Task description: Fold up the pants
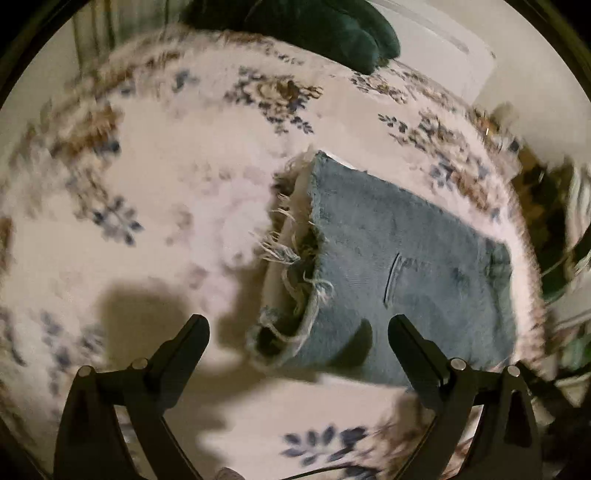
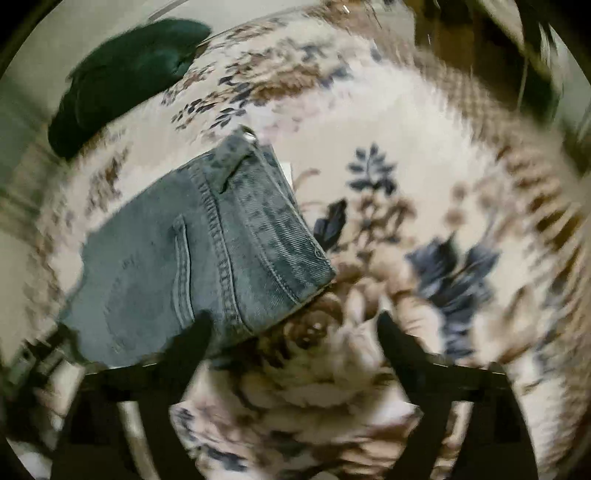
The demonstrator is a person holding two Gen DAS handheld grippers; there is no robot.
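Light blue jeans lie folded into a compact stack on a floral rug. The frayed leg hems face left in the left wrist view. My left gripper is open and empty, hovering above the near corner of the hems. In the right wrist view the jeans show their waistband and a back pocket. My right gripper is open and empty, above the waistband's near corner, its left finger over the denim. Both views are motion-blurred.
A dark green cushion lies at the rug's far edge, and also shows in the right wrist view. White furniture stands beyond it. Dark clutter lies off the rug's right edge.
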